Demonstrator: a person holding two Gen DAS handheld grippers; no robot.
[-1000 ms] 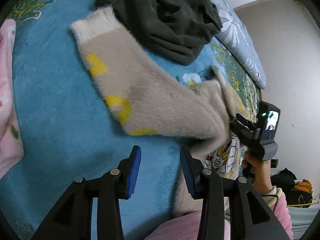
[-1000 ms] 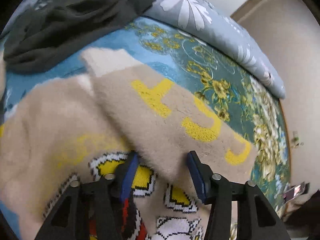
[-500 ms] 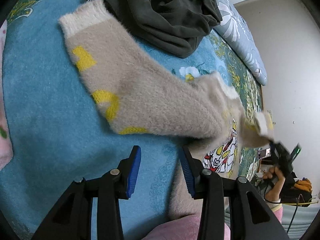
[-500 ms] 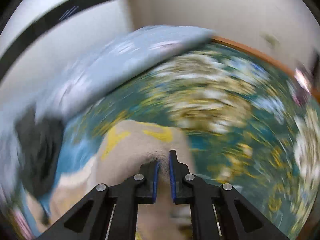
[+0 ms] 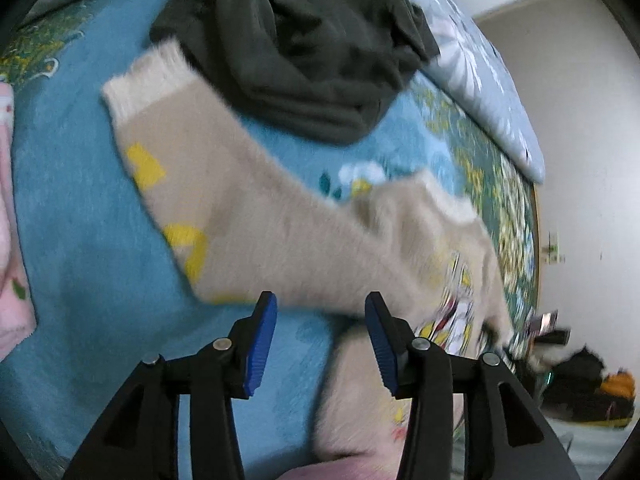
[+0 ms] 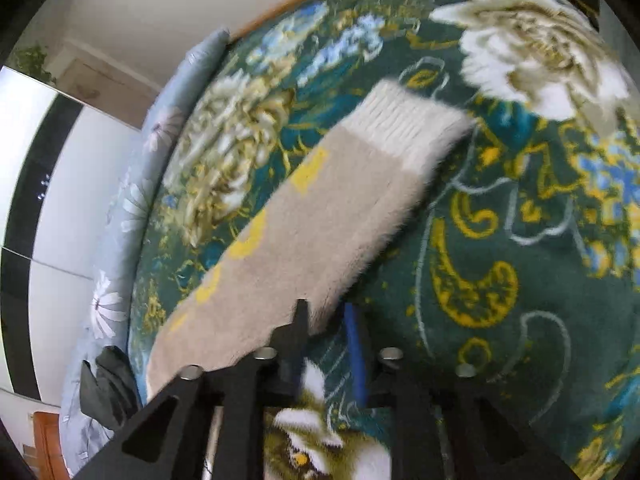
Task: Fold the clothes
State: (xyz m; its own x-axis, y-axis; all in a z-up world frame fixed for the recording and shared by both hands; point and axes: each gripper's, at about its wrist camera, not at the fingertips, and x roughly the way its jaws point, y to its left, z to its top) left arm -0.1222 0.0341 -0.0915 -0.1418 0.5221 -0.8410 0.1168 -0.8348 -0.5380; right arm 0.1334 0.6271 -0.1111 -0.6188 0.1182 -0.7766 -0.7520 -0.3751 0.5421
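Sleeve-spreading on beige sweater (image 5: pixel 304 240): left gripper (image 5: pixel 320 332) hovering wide, right gripper (image 6: pixel 326 332) parted beside sleeve (image 6: pixel 320 220), needing regrasp for folding inward.

You won't find readable text here. Yellow shapes on the beige sweater (image 5: pixel 280 236) sleeve look like letters, but are too blurred to read.

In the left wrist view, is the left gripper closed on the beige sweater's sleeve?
No, the left gripper is open, its blue pads wide apart with nothing between them, just short of the beige sweater.
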